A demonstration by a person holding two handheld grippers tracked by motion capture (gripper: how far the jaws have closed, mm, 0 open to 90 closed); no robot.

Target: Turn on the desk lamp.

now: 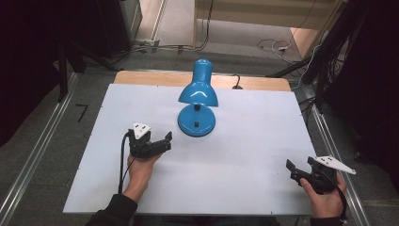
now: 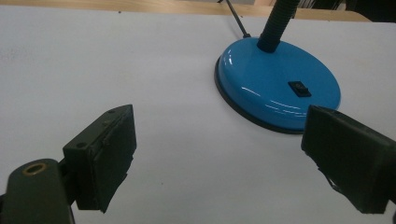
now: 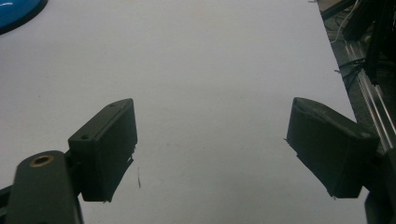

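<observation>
On the white counter [image 1: 226, 160], a blue desk lamp [image 1: 197, 96] stands upright toward the far middle, its shade tilted forward over its round base [image 2: 280, 91]. A small black switch [image 2: 299, 88] sits on top of the base, and a black ribbed neck [image 2: 278, 23] rises from its far side; a dark cord [image 2: 236, 18] runs off behind toward the wooden edge. The left tool [image 1: 160, 140] is held low over the counter just left of the base, pointing toward it, near but not touching. Its jaws are spread wide with nothing between them, and in the left gripper view the right-hand jaw overlaps the base's near rim. The right tool [image 1: 297, 165] hovers near the counter's right front corner, well apart from the lamp, its jaws likewise spread wide over bare white surface.
</observation>
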